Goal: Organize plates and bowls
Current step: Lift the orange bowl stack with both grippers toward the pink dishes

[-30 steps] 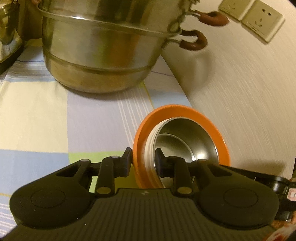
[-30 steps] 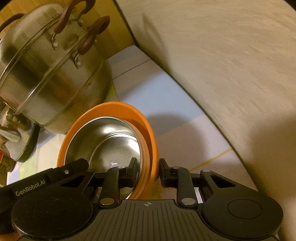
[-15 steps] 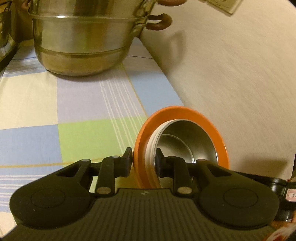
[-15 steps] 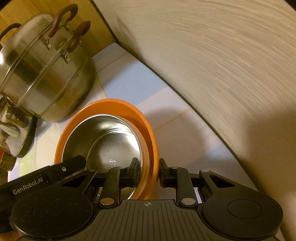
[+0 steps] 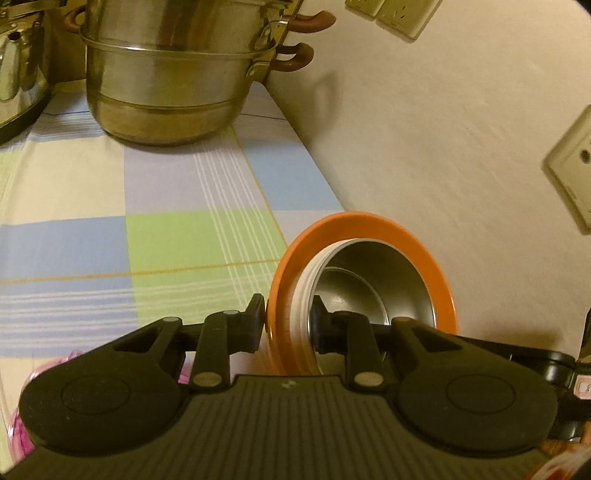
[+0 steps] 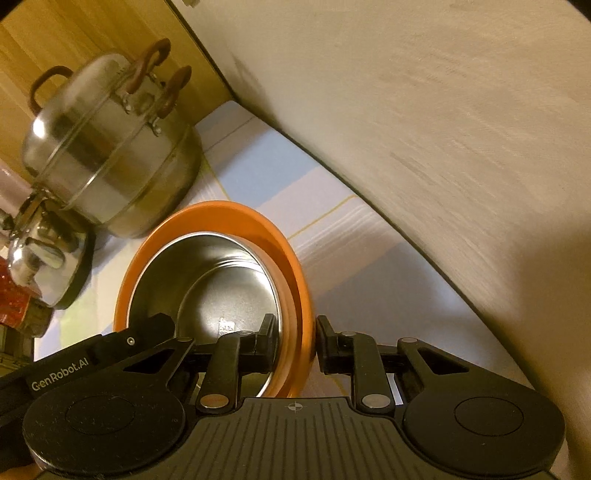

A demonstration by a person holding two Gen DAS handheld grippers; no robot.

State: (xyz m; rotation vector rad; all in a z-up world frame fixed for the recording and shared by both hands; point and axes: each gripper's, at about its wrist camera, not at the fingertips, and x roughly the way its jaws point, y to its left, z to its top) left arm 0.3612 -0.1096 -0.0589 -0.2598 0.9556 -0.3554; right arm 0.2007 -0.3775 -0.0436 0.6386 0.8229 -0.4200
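A nested stack of bowls hangs between both grippers above the checked tablecloth (image 5: 166,236). The outer bowl (image 5: 369,221) is orange, with white rims inside it and a steel bowl (image 5: 388,280) innermost. My left gripper (image 5: 287,317) is shut on the stack's left rim, one finger outside, one inside. In the right wrist view my right gripper (image 6: 295,338) is shut on the opposite rim of the orange bowl (image 6: 291,258), with the steel bowl (image 6: 221,280) open towards the camera. The other gripper's black body (image 6: 110,350) shows at the lower left.
A large steel steamer pot (image 5: 177,74) with brown handles stands at the back against the wall (image 5: 443,110). A steel kettle (image 5: 18,66) is left of it. Wall sockets (image 5: 399,14) are above. Something pink (image 5: 22,435) lies at the lower left.
Both grippers have carried the bowl stack back from the steamer pot, which now looks farther off. The grips on the rims are unchanged.
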